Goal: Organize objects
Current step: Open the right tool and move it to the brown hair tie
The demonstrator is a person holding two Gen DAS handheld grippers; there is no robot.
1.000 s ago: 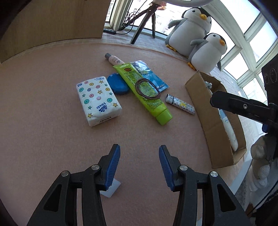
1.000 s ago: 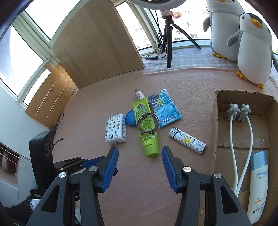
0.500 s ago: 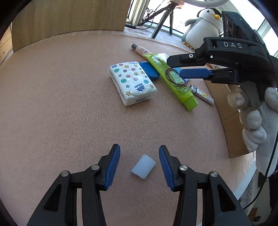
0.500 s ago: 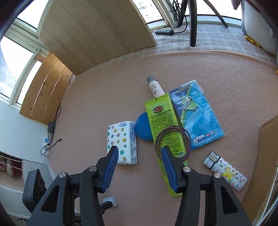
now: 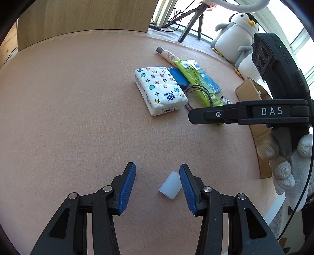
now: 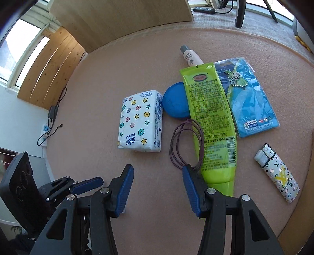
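The pink bench lies bare across its whole left half, out to the curved far edge under a wooden panel. The left tongs stand open low over the near part, a small white cap lying on its side between the blue pads, closer to the right pad. Further right, near the middle, is the cluster: a star-printed tissue pack, then a blue round lid partly under a green tube, with a small bottle at the tube's far end and a blue packet beside it. The right tongs are open and empty, their right pad at a loop of brown hair ties draped over the tube. A patterned lighter lies apart, toward the cardboard box at the bench's right edge.
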